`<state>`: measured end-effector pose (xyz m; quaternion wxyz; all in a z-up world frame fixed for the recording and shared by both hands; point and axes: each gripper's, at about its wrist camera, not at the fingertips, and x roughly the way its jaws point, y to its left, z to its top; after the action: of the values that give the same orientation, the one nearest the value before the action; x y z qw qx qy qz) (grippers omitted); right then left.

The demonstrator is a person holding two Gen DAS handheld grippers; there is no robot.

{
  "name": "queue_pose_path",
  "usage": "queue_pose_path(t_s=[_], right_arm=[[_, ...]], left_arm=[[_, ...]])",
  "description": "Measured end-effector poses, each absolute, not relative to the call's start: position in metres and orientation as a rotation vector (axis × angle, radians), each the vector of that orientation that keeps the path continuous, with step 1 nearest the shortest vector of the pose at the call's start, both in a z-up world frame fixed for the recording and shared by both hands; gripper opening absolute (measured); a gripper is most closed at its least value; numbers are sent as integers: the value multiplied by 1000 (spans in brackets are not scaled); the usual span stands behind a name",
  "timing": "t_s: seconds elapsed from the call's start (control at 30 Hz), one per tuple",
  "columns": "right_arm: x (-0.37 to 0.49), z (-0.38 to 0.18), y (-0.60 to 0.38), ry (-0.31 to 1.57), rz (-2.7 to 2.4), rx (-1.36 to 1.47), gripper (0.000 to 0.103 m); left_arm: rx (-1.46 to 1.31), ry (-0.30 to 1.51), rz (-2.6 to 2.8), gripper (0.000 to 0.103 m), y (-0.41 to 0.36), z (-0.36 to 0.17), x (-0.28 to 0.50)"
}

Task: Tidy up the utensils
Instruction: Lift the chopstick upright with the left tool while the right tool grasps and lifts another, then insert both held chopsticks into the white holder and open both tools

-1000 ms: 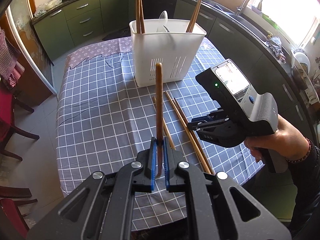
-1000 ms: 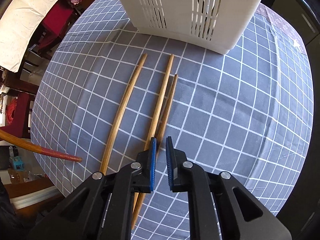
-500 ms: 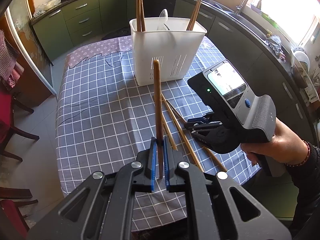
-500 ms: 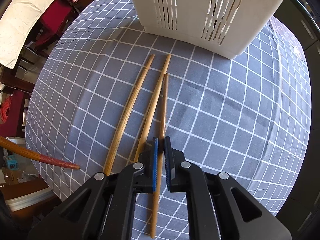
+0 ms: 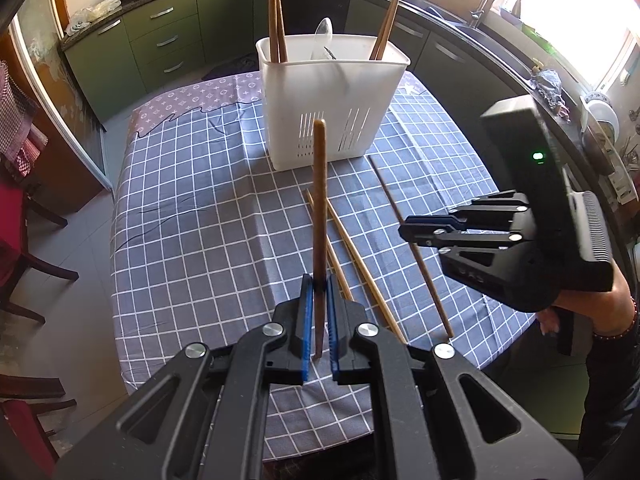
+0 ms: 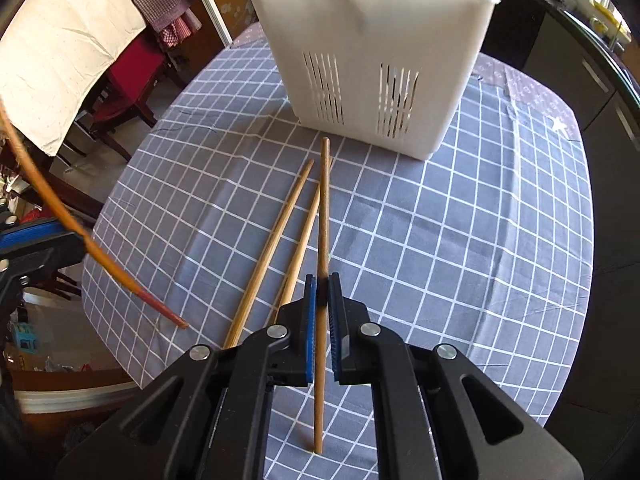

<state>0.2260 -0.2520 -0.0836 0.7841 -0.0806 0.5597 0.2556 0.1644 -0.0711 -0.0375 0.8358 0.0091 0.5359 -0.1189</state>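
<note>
My left gripper (image 5: 318,286) is shut on a dark wooden chopstick (image 5: 319,200) that points up toward the white utensil holder (image 5: 332,100). My right gripper (image 6: 322,286) is shut on a light wooden chopstick (image 6: 323,220) and holds it lifted above the tablecloth; it also shows at the right of the left wrist view (image 5: 412,232). Two more chopsticks (image 6: 276,236) lie on the cloth in front of the holder (image 6: 372,52). The holder has several chopsticks and a white spoon (image 5: 324,36) standing in it.
The table carries a grey checked cloth (image 5: 192,216). Green kitchen cabinets (image 5: 160,40) run behind it. Red chairs (image 6: 132,84) stand by the table's left side. The left gripper's chopstick (image 6: 100,260) crosses the left of the right wrist view.
My right gripper has closed on one chopstick and lifted it off the cloth, tilting it up toward the holder. The left gripper keeps its chopstick and has barely moved.
</note>
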Motion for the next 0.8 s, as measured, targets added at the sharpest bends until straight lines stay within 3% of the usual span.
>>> queue_pose_path(t_s=[0.33, 0.8], right_arm=[[176, -27, -298, 1017, 570, -86, 7], [149, -16, -310, 966, 607, -58, 7]], left_arm=[[27, 1122, -250, 7, -70, -33, 160], [49, 1097, -262, 7, -74, -24, 152]])
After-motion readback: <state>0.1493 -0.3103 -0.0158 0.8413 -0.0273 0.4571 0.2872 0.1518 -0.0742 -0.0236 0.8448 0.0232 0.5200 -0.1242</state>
